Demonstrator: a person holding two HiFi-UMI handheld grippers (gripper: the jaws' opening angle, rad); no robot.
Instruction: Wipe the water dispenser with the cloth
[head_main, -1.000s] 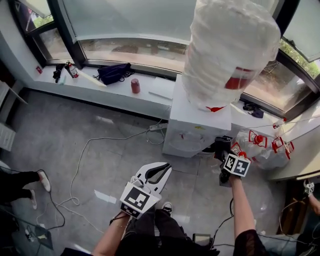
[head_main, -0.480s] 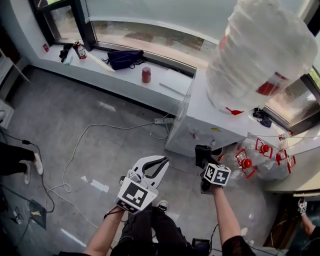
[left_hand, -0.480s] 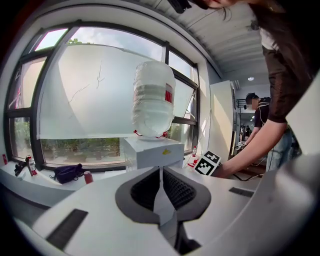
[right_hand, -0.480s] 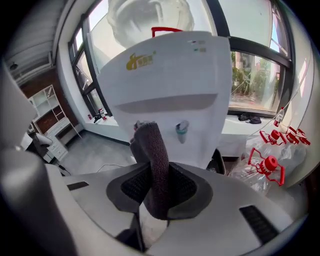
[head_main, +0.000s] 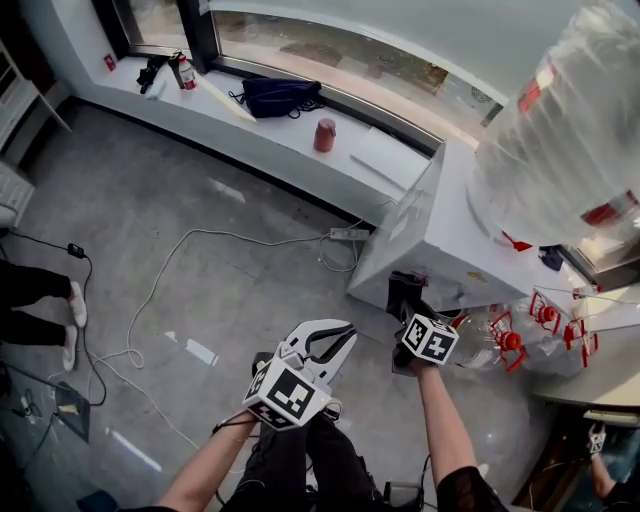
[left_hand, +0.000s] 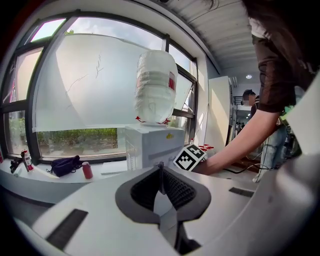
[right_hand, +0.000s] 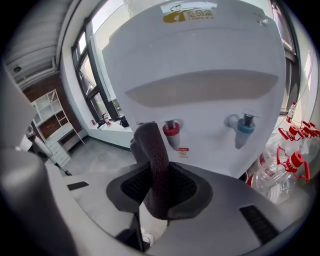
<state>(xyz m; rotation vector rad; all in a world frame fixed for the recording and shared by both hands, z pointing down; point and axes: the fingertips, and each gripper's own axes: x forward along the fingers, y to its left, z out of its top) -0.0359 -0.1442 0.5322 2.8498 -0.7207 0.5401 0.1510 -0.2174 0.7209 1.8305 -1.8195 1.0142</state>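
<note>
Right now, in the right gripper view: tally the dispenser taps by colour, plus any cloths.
Red tap: 1
Blue tap: 1
Dark cloth: 1
Total: 3

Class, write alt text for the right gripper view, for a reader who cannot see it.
The right gripper is shut on a dark cloth, held up close to the front of a white water dispenser. The cloth stands beside the red tap; a blue tap sits further right, with clear bottles at the right edge.
</note>
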